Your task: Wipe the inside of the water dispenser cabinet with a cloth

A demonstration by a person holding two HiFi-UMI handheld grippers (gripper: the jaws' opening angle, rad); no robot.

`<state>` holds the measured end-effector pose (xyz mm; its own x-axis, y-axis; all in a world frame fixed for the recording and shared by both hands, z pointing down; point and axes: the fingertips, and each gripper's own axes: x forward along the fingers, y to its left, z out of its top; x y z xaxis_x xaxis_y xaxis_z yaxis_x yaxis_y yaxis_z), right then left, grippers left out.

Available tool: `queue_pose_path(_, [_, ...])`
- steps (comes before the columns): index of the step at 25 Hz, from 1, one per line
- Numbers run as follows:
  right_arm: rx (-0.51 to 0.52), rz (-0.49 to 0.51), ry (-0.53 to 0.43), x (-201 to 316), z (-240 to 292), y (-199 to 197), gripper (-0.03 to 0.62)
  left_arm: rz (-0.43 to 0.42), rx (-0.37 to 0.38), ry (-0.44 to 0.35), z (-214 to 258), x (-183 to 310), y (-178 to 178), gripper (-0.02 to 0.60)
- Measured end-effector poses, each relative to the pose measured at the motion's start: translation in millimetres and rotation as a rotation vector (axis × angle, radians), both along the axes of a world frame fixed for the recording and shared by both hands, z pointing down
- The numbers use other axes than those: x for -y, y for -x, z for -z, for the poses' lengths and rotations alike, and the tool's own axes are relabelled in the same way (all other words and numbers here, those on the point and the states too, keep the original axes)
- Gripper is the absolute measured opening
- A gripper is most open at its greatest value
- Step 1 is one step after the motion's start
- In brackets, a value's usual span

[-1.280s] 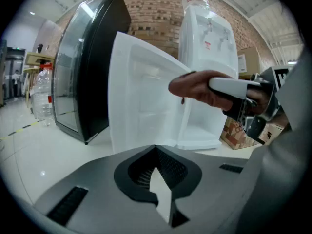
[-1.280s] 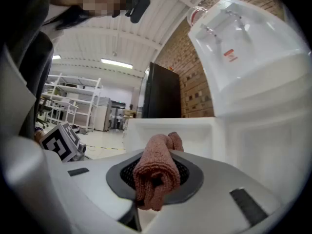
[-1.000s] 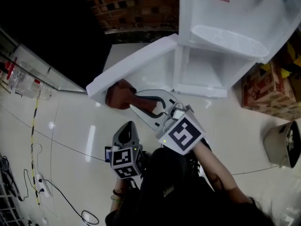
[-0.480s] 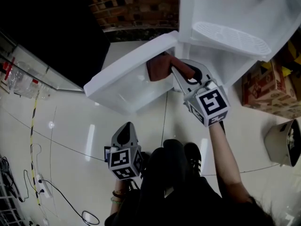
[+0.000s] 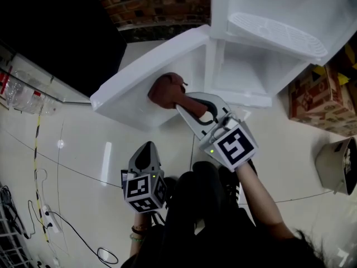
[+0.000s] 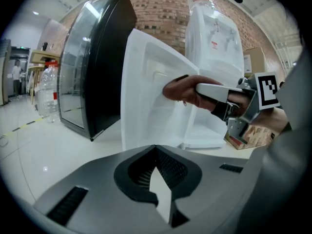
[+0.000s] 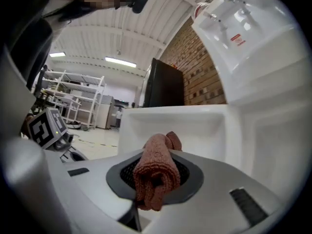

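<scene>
The white water dispenser [image 5: 268, 10] stands at the top right with its lower cabinet [image 5: 245, 74] open. The cabinet door [image 5: 131, 91] swings out to the left. My right gripper [image 5: 179, 100] is shut on a rolled reddish-brown cloth [image 5: 165, 90] and presses it against the door's inner face. In the right gripper view the cloth [image 7: 156, 172] bulges out between the jaws in front of the door [image 7: 195, 123]. My left gripper [image 5: 146, 149] hangs low by the person's body, shut and empty, away from the door. Its own view shows the cloth [image 6: 181, 89] on the door [image 6: 146, 96].
A black glass-fronted cabinet [image 6: 97, 67] stands left of the door against a brick wall [image 5: 156, 1]. Cardboard boxes [image 5: 321, 102] sit right of the dispenser, with a grey bin [image 5: 337, 166] nearer. Water bottles [image 6: 48, 89] and a floor cable [image 5: 61, 222] lie to the left.
The right gripper carried the cloth from the door's outer end up toward the hinge, then back down and left to the middle of the door. The left gripper stayed put.
</scene>
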<state>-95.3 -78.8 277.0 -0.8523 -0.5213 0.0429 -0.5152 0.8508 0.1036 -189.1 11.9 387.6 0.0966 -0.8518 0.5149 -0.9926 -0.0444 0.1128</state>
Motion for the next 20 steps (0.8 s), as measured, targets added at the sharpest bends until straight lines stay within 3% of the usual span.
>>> queue_pose_path(5, [-0.038, 0.177, 0.052, -47, -31, 61, 0.075, 0.003, -0.009, 0.012, -8, -2, 0, 0.003])
queue_pose_path(9, [-0.054, 0.198, 0.04, -49, -44, 74, 0.075, 0.001, -0.016, 0.01, -10, -1, -1, 0.003])
queue_pose_path(14, [-0.059, 0.08, 0.049, -7, -50, 51, 0.075, -0.003, -0.024, 0.013, -11, -3, -1, 0.003])
queue_pose_path(20, [-0.059, -0.184, 0.079, 57, -53, -32, 0.074, 0.002, -0.021, 0.013, -12, -4, 0, 0.003])
